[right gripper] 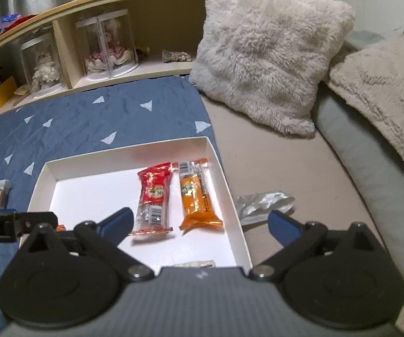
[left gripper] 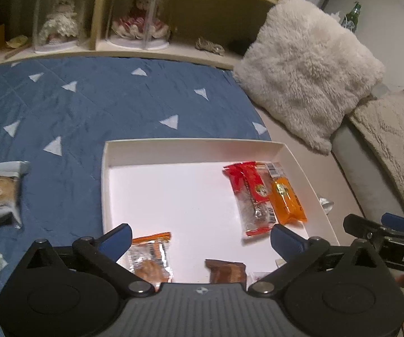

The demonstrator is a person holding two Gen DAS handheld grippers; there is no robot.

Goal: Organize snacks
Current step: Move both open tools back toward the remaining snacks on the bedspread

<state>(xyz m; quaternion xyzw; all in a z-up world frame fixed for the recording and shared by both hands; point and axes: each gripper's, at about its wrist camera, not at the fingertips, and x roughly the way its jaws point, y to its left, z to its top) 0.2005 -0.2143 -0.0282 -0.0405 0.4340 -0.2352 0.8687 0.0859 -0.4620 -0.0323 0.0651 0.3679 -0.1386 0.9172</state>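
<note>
White box (left gripper: 109, 151) sits on the blue quilt (left gripper: 89, 98), and it's filling up: a red packet (left gripper: 251, 193) and an orange packet (left gripper: 286, 199) lie side by side along its right wall, an orange-trimmed clear packet (left gripper: 151, 258) rests near the front edge, and a brown packet (left gripper: 225, 271) peeks out beside it. So at least four snacks are in. Outside, work remains: a cookie pack (left gripper: 0, 193) lies on the quilt off to the left, with more wrappers at that edge, too cropped to name. A crumpled silver wrapper (right gripper: 263, 202) lies just right of the box. Left gripper (left gripper: 200, 238) hangs over the box front, fingers spread wide, nothing between them. Right gripper (right gripper: 199, 224) likewise spread, empty, above the box's right front corner. Fluffy cushion (right gripper: 269, 53) behind.
</note>
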